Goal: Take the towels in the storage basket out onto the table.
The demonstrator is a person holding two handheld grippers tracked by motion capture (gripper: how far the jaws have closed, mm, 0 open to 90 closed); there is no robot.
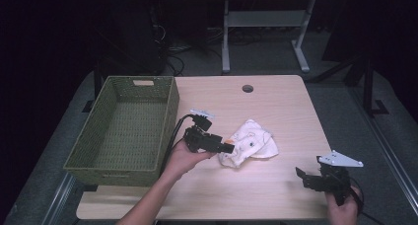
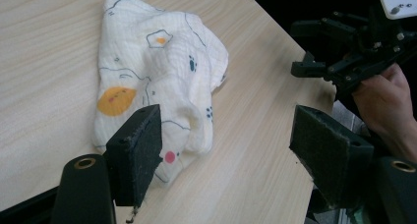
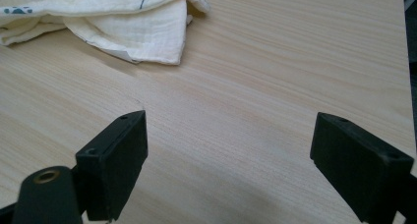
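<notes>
White printed cloth (image 1: 249,143) lies crumpled mid-desk (image 1: 276,101), soft, light, likely to drape; pinch a raised fold. Left gripper (image 1: 223,147) gapes empty at its edge; right gripper (image 1: 306,178) wide, empty, apart.

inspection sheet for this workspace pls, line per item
Surface: light wood table, round hole near far edge.
Job's things: crumpled printed cloth at centre; empty green woven basket at left.
Clutter: nothing seen.
Grippers: left tongs open, at the cloth's edge; right tongs open, over bare table near the front right corner.
Cables: black cable from left tongs runs beside the basket.
Surroundings: dark room, grey floor, white table legs behind.
</notes>
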